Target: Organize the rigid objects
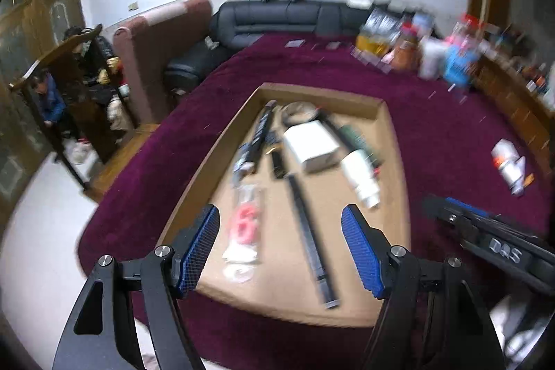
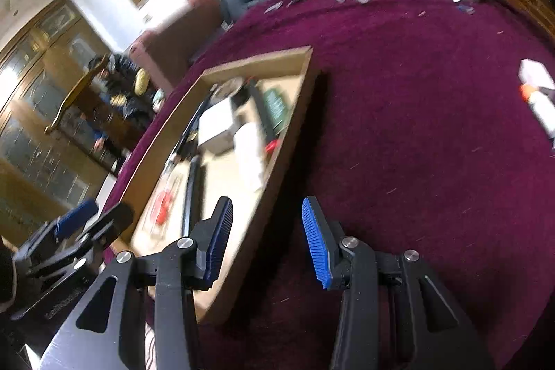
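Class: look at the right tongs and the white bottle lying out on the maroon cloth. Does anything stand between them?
Nothing visible does. Between the right tongs, open and empty, and the white bottle lies only bare maroon cloth. The cardboard tray sits off to the left.

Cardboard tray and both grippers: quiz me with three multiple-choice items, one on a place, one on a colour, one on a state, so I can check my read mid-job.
1. Where does the white bottle with the orange band lie?
A. inside the tray
B. on the cloth, outside the tray
C. between the right gripper's pads

2. What colour is the cloth under the tray?
A. dark magenta
B. green
C. grey

3. What is the left gripper's state?
A. shut on the black strip
B. shut on the white box
C. open, holding nothing

Answers:
1 B: the white bottle rests on bare cloth, beyond the cardboard tray wall.
2 A: the cloth shows dark magenta in both views.
3 C: the left gripper has its pads wide apart above the tray, nothing touching them; the black strip and white box lie on the tray floor.
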A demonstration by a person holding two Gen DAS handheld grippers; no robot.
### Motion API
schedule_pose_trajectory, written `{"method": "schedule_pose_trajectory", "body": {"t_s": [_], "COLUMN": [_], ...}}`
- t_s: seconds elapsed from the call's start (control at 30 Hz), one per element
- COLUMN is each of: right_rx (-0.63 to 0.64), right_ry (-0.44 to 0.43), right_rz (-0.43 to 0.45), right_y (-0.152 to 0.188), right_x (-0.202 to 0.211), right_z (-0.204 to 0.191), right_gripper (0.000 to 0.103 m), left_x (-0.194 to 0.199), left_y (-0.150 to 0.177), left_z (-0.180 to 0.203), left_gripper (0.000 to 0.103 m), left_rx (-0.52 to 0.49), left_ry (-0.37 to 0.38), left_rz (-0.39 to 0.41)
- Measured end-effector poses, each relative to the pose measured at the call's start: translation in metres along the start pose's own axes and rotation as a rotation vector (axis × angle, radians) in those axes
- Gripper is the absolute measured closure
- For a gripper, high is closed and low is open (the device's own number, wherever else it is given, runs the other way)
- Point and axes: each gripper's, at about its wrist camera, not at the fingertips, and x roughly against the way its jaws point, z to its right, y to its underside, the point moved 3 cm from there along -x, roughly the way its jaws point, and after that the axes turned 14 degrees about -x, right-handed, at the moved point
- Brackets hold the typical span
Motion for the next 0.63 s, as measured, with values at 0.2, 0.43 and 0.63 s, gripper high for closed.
{"method": "schedule_pose_trajectory", "body": {"t_s": [0.2, 0.43, 0.63], "right_rx": [-0.042, 0.119, 0.169], "right_ry": [0.07, 0.138, 0.128], "right_rz": [0.082, 0.097, 0.101], "right_y": [-0.015, 0.01, 0.019], "right_x": [0.018, 0.01, 0.003], "right_z": [0.034, 0.016, 0.004], "right_gripper": [0.059, 0.059, 0.059], "left_x": [0.009, -0.018, 0.02], "left_y": [-0.031, -0.028, -0.027], "left_z": [0.006, 0.0, -0.024], "left_gripper": [0.001, 0.001, 0.001], "left_rx": [0.128, 0.215, 0.232], "left_ry": [0.47, 0.584, 0.518], "left_rz": [0.154, 0.03, 0.161]}}
